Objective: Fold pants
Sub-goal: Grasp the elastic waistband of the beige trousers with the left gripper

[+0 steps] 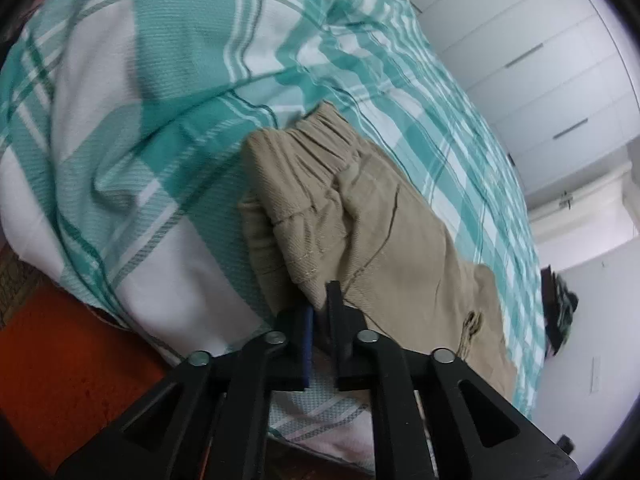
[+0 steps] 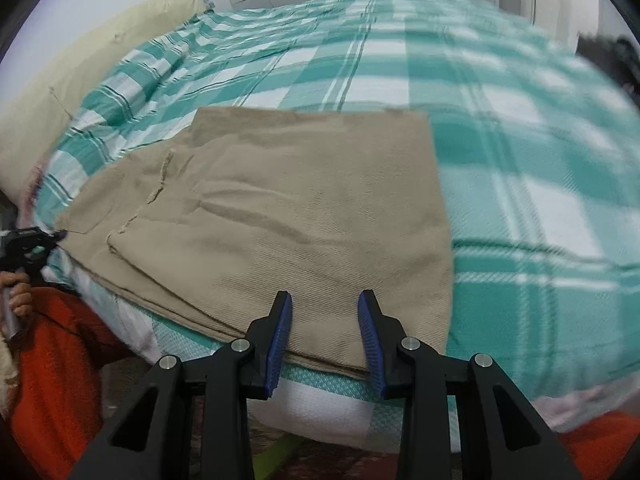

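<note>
Khaki pants lie folded lengthwise on the bed, near its front edge. In the left wrist view the elastic waistband bunches up at the far end of the pants. My left gripper is shut on a fold of the khaki cloth at the near edge. In the right wrist view that left gripper bites the pants' left corner, with a hand holding it. My right gripper stands open over the pants' near edge, and its blue pads are apart above the flat cloth.
A bed with a teal and white plaid sheet carries the pants. An orange rug lies below the bed's edge. White wardrobe doors stand behind. A cream pillow is at the far left and a dark object at the far right.
</note>
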Motion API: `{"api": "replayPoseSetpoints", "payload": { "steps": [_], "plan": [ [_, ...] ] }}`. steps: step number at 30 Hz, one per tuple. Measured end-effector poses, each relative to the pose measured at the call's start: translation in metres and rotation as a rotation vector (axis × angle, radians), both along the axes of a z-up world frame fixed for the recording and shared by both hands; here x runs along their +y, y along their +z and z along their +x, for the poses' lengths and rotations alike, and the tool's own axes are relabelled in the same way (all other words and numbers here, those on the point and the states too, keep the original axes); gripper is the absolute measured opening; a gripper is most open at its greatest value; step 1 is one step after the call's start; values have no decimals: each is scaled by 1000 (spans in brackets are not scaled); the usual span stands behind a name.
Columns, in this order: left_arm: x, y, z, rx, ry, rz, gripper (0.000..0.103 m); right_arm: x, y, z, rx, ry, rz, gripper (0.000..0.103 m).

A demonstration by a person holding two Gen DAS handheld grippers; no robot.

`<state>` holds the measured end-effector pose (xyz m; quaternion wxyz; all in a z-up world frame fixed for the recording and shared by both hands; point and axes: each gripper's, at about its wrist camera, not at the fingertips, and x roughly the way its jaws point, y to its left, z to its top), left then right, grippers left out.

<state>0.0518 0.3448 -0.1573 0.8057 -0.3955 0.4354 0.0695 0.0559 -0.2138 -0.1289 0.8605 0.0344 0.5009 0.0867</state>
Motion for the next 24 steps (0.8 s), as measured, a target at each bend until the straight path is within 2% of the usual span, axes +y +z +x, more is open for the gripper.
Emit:
{"api": "replayPoseSetpoints", "payload": {
  "steps": [2, 4, 6, 9, 11, 13, 15, 17, 18, 19, 21, 24],
  "plan": [
    [9, 1, -9, -34, 48, -41, 12, 19, 19, -1, -56, 63, 0, 35],
    [16, 3, -15, -56, 78, -54, 17, 41, 32, 3, -81, 119, 33, 35],
    [19, 4, -18, -56, 97, -43, 33, 62, 38, 11, -82, 171, 73, 35],
    [18, 3, -19, -47, 101, -25, 36, 101, 40, 29, -82, 254, 123, 35],
    [16, 5, -19, -43, 93, 0, 37, 128, 37, 37, -93, 321, 150, 35],
    [13, 7, -19, -35, 90, 38, 45, 152, 27, 40, -90, 381, 171, 35],
    [9, 10, -18, -28, 89, 76, 61, 172, 15, 39, -69, 429, 181, 35],
    [8, 11, -16, -24, 86, 103, 69, 192, -9, 34, 5, 490, 155, 35],
    [6, 10, -15, -22, 82, 109, 69, 200, -22, 28, 52, 520, 119, 36],
    [6, 9, -13, -19, 75, 111, 70, 204, -26, 20, 50, 538, 96, 37],
    [3, 5, -8, -5, 61, 110, 70, 209, -17, 3, -3, 574, 63, 37],
    [-2, -1, -1, 13, 44, 102, 69, 214, 7, -3, -67, 600, 79, 37]
  ]
}}
